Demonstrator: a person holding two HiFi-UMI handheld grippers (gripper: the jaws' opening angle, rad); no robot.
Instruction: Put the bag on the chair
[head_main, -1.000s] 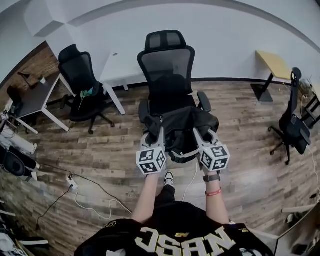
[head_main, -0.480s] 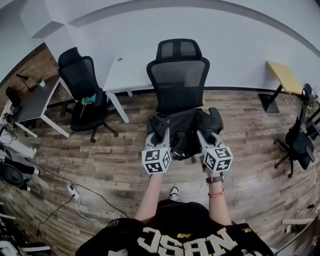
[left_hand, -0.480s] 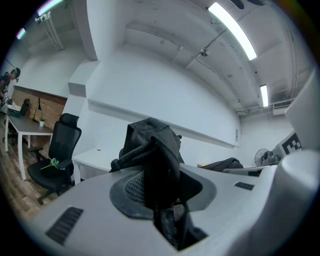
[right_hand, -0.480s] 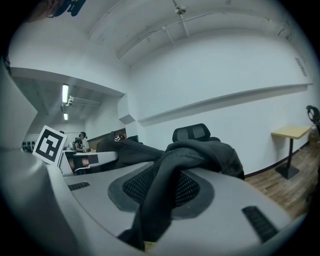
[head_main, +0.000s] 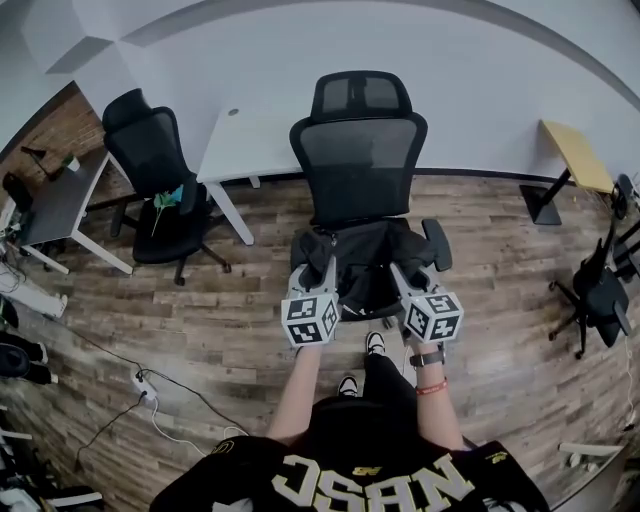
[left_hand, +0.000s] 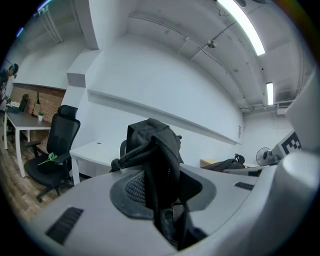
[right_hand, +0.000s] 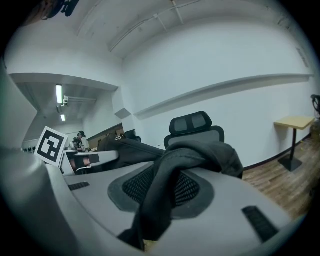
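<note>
While the person stood facing the office chair, the left tool was clamped on a dark strap of the bag. The left gripper view showed the strap pinched between the tool's two grey padded jaws, with a bunch of black cloth standing up above them. The right tool gripped the bag's other side in the same way, a fold of black fabric draped over its lower pad and squeezed in the narrow gap.

The bag hung spread between the two tools, low over the front of the chair's seat and between the armrests. I could not tell whether it rested on the seat. The chair's mesh back and headrest rose just behind it.

Farther out, a white surface stood against the wall behind the chair. A second black chair sat to its left with something green on the seat. Another dark chair stood well off to the right near a small wooden table. A white cable trailed across the wood-plank floor.
</note>
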